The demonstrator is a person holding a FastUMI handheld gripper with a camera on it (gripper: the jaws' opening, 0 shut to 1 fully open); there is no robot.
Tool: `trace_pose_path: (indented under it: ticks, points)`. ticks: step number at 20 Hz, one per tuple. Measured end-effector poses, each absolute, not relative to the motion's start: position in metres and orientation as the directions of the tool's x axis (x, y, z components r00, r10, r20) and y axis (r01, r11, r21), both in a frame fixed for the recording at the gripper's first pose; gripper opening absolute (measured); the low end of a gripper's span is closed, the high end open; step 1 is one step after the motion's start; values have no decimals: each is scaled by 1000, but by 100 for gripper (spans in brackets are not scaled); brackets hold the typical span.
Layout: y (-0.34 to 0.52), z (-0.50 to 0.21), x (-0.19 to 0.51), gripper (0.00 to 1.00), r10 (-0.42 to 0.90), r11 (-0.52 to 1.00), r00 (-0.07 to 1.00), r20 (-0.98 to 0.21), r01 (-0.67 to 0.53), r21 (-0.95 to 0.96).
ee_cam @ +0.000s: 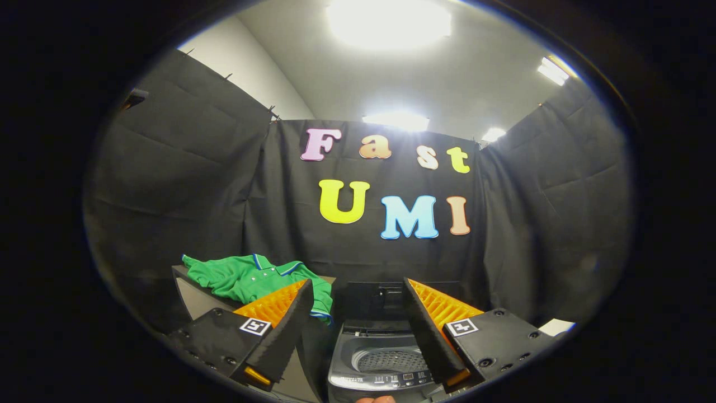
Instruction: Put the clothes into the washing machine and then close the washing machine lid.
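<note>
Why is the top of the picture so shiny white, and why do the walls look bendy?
In the gripper view, ceiling lights glare into white blobs; the fisheye lens bows the cloth walls. The green shirt, the washing machine with its lid up and the open hand-held gripper stay fairly sharp.

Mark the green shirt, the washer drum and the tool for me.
green shirt (254,280): gripper view, on the chest panel.
washer drum (389,361): gripper view, on its perforated inner wall.
tool (356,291): gripper view, midway between open fingertips.
</note>
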State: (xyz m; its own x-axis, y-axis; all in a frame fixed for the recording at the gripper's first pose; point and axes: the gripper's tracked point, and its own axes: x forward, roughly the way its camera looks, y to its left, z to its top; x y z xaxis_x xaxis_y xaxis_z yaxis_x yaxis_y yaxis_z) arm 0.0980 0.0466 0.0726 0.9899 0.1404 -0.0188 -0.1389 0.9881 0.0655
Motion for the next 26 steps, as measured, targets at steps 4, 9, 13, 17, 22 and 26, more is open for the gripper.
trace_pose_path:
  ticks: [4, 9, 13, 17, 22, 26]
  points:
    - [55, 98, 121, 98, 167, 984, 986, -11, -166, 71]
    - [75, 109, 151, 98, 214, 972, 969, -123, -198, 128]
    - [82, 122, 179, 98, 206, 963, 963, -176, -168, 209]
    - [109, 116, 201, 96, 248, 962, 931, -268, -205, 181]
    - [154, 116, 220, 96, 328, 943, 878, -347, -284, 173]
    - [194, 109, 234, 96, 383, 923, 821, -423, -326, 204]
